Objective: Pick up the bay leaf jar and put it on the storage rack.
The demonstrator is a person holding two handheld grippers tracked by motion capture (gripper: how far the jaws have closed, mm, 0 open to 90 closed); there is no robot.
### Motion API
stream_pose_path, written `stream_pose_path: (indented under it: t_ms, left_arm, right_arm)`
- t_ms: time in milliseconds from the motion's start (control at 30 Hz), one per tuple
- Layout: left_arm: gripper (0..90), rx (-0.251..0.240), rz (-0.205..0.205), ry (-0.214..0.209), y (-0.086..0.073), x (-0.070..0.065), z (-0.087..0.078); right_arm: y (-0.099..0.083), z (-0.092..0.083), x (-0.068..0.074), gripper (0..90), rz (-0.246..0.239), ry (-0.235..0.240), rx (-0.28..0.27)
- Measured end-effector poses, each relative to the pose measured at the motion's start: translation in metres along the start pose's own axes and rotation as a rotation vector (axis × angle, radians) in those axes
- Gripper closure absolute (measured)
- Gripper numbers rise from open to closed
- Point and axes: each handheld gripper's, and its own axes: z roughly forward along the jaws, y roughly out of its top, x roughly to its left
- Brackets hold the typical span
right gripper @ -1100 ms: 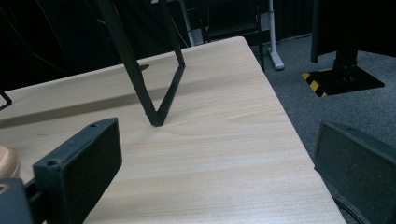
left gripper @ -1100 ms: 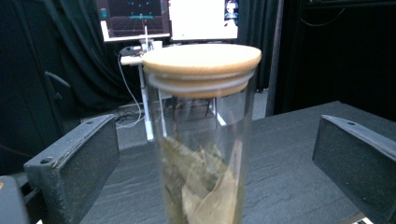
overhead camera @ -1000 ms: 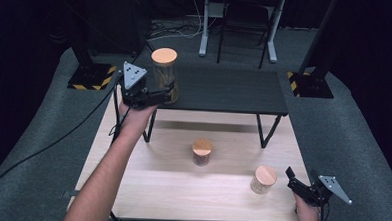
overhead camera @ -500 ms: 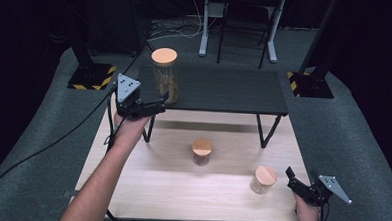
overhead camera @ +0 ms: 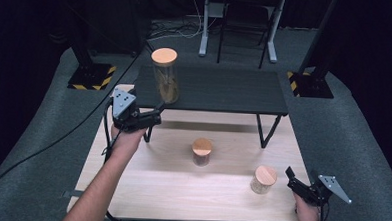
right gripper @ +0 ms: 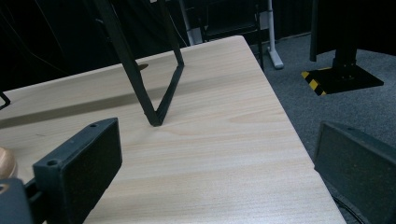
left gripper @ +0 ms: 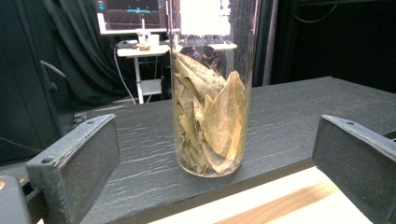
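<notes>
A tall glass jar (overhead camera: 165, 79) with a wooden lid stands upright near the left end of the black shelf (overhead camera: 225, 92). In the left gripper view the jar (left gripper: 210, 116) holds dried leaves and stands a little ahead of my two open fingers (left gripper: 79, 163). My left gripper (overhead camera: 156, 115) hovers open below and left of the jar, apart from it. Two short jars with wooden lids stand on the wooden table: one in the middle (overhead camera: 201, 152), one toward the right (overhead camera: 264, 179). My right gripper (overhead camera: 290, 178) is open just right of that jar, with nothing in it.
The black shelf stands on thin legs (right gripper: 154, 93) on the pale wooden table (overhead camera: 180, 190). The table's right edge (right gripper: 299, 140) drops to grey carpet. Dark stands with yellow-black bases (overhead camera: 91, 76) flank the table.
My left gripper has opened off the tall jar and drawn back toward the person and to the left. The jar stays on the shelf. The right gripper has not moved.
</notes>
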Motion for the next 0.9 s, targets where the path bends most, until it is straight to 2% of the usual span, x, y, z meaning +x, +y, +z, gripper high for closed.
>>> stream_pose_path:
  t_ms: [300, 900]
  left_arm:
    - [0.8, -0.024, -0.018, -0.001, -0.017, -0.002, -0.009]
    - [0.8, 0.007, 0.014, -0.005, -0.056, -0.008, -0.021]
  right_arm:
    - [0.000, 0.000, 0.000, 0.5, 0.001, 0.003, 0.000]
    - [0.000, 0.001, 0.000, 0.5, -0.002, 0.004, 0.001]
